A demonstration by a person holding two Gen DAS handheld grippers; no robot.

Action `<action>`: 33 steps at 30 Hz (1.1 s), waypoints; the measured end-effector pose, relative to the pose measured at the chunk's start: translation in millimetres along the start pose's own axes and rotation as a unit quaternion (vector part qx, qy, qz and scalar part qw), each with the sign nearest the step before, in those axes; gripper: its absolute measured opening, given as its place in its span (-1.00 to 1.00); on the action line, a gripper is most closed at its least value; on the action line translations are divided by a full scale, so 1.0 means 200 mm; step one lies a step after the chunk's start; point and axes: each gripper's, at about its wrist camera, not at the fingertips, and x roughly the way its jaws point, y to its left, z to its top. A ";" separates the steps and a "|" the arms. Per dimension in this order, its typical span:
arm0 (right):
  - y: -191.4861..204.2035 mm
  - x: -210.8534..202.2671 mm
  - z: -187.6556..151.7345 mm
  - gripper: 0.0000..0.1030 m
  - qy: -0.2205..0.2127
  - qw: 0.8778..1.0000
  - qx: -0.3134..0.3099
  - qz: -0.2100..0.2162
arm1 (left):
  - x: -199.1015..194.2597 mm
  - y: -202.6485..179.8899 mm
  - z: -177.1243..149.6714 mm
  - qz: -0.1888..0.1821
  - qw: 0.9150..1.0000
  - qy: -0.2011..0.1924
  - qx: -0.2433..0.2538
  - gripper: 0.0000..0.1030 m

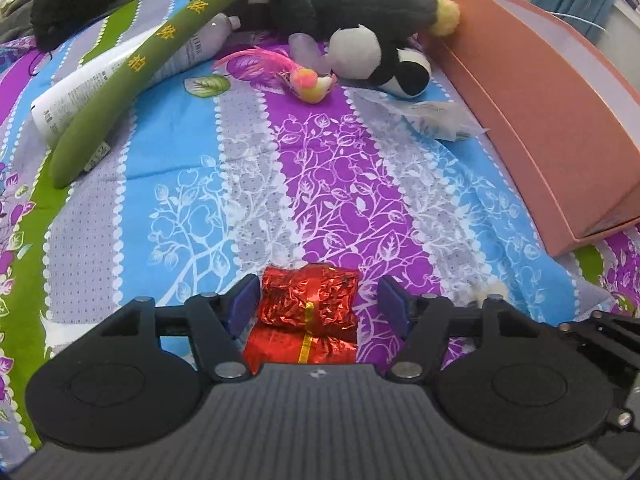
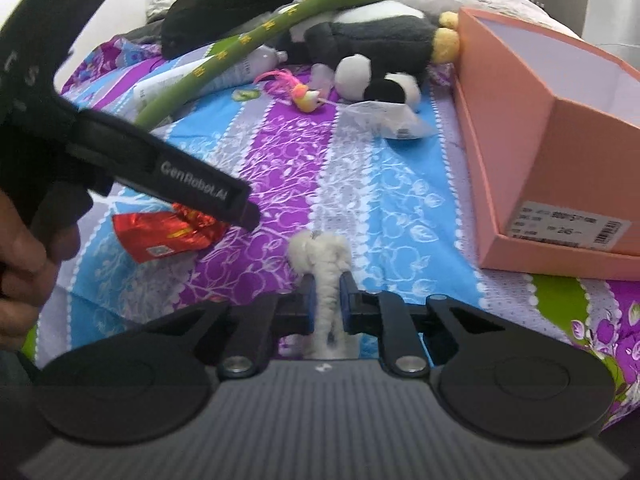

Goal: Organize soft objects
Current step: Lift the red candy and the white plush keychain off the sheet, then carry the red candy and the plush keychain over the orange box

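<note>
A crinkled red foil packet lies on the patterned bedspread between the fingers of my left gripper. The jaws stand open around it, with a gap showing on the packet's right side. In the right wrist view the same red packet sits under the left gripper's black body, which a hand holds. My right gripper is shut on a white fuzzy toy, whose rounded end sticks out past the blue pads and rests on the bedspread.
An open pink cardboard box stands at the right. At the far end lie a small panda plush, a large grey plush, a long green plush stalk, a pink bird toy, a white tube and a clear wrapper.
</note>
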 end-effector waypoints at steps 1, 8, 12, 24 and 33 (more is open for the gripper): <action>-0.01 0.00 0.00 -0.70 -0.001 1.000 0.002 -0.001 | 0.00 0.00 0.00 0.003 1.000 0.000 -0.003 0.13; -0.03 -0.02 0.03 -0.70 -0.009 1.000 0.012 -0.007 | -0.06 0.03 0.00 -0.002 1.000 -0.017 -0.021 0.11; -0.03 -0.06 0.05 -0.70 -0.018 1.000 0.015 -0.007 | -0.13 0.02 0.00 -0.007 0.999 -0.025 -0.023 0.11; -0.03 -0.25 0.16 -0.70 -0.046 0.998 0.032 0.001 | -0.43 -0.02 0.01 -0.036 0.997 -0.058 -0.033 0.11; -0.04 -0.49 0.32 -0.70 -0.106 0.994 0.033 0.004 | -0.72 -0.07 0.12 -0.061 0.991 -0.114 -0.034 0.11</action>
